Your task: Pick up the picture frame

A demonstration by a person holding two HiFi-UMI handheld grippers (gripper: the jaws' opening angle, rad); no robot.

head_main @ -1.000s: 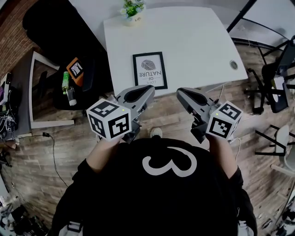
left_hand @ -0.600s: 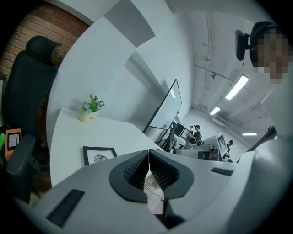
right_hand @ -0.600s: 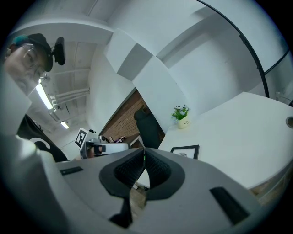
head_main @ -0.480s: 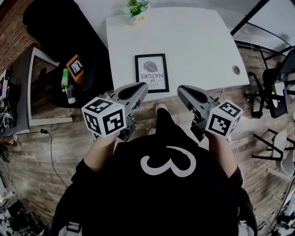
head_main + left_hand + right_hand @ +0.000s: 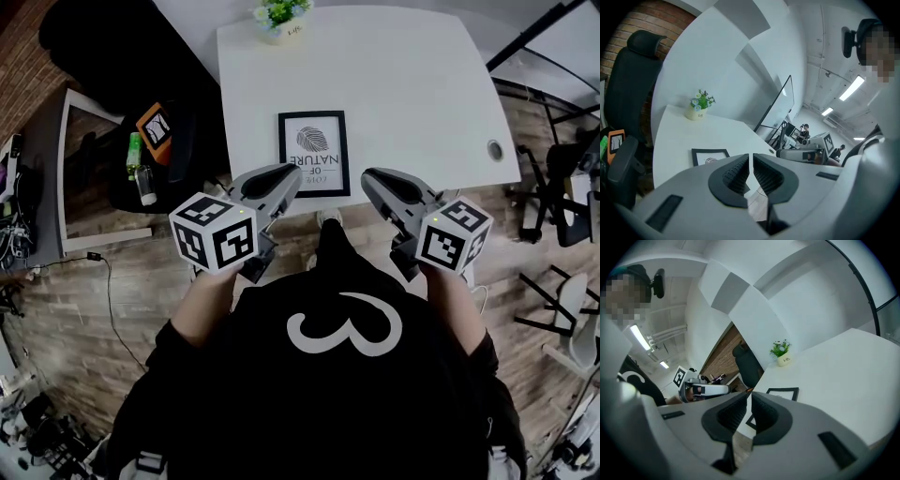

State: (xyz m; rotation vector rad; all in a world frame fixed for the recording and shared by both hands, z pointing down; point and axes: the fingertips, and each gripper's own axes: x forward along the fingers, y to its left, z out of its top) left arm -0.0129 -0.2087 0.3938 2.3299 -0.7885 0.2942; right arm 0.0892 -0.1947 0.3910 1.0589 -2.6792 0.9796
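Observation:
A black picture frame (image 5: 314, 153) with a white print lies flat on the white table (image 5: 403, 84), close to its near edge. In the left gripper view the picture frame (image 5: 708, 156) shows just beyond the jaws; in the right gripper view the picture frame (image 5: 780, 393) peeks out past them. My left gripper (image 5: 286, 174) hangs at the table's near edge, just left of the frame, shut and empty. My right gripper (image 5: 373, 177) hangs at the same edge, just right of the frame, also shut with nothing in it.
A small potted plant (image 5: 279, 17) stands at the table's far edge. A round cable hole (image 5: 495, 149) sits at the table's right. A black office chair (image 5: 112, 56) and a low side table (image 5: 56, 178) with bottles stand at the left. More chairs (image 5: 562, 187) are at the right.
Both grippers have moved forward toward the table and a little lower, now flanking the frame's near edge. The jaws stayed shut.

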